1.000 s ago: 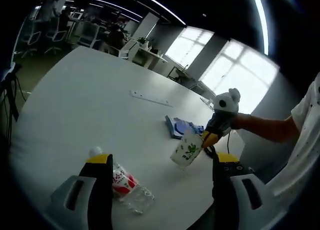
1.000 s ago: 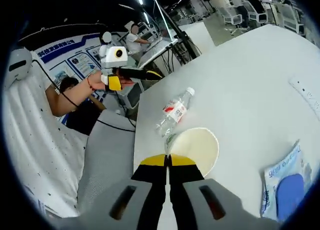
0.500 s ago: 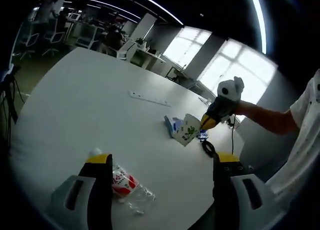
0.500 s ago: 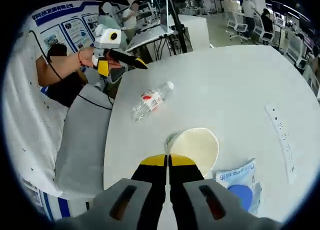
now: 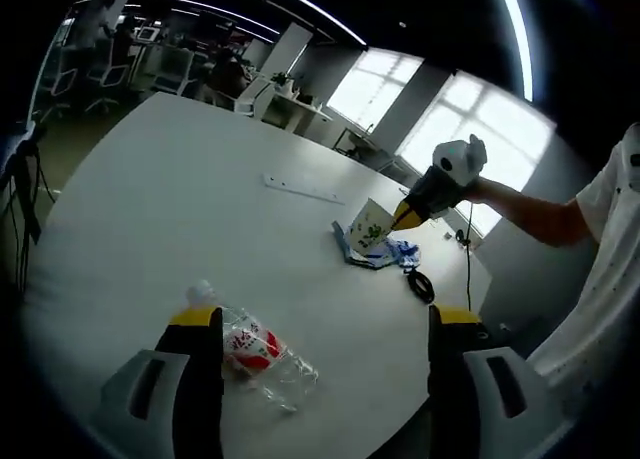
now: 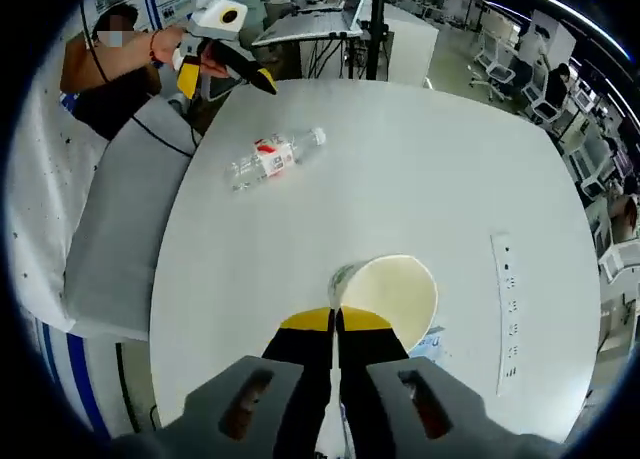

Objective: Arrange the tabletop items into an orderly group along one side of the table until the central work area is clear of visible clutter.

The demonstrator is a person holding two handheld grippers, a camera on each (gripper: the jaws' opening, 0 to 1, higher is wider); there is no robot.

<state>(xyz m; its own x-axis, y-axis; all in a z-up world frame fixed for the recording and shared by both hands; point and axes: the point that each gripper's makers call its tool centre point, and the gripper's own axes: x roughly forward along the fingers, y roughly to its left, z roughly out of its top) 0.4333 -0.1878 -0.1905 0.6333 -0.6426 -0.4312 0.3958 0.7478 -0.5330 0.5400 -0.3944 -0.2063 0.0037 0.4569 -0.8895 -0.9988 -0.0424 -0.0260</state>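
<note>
- The right gripper (image 6: 335,321) had its yellow-tipped jaws pinched together on the rim of a paper cup (image 6: 392,296), holding it clear of the white table (image 6: 400,179).
- In the right gripper view the cup sat just ahead of the jaw tips, its open mouth facing the camera, cream inside with a thin pale rim.
- In the left gripper view the same cup (image 5: 369,226) hung tilted from the right gripper (image 5: 404,215), white on the outside with a green printed pattern, directly above a blue and white packet (image 5: 378,253) lying flat on the table (image 5: 180,199).
- The left gripper (image 5: 318,321) stood wide apart with nothing between its jaws.
- A clear plastic bottle (image 5: 255,351) lay on its side just beyond the left jaw, with a white cap and a red and white label.
- In the right gripper view that bottle (image 6: 272,158) lay far ahead of the cup, near the left gripper (image 6: 225,71) at the table edge.
- A long white power strip (image 5: 303,190) lay flat further out from the left gripper, past the bottle.
- A small black coil of cable (image 5: 421,285) lay near the packet.
</note>
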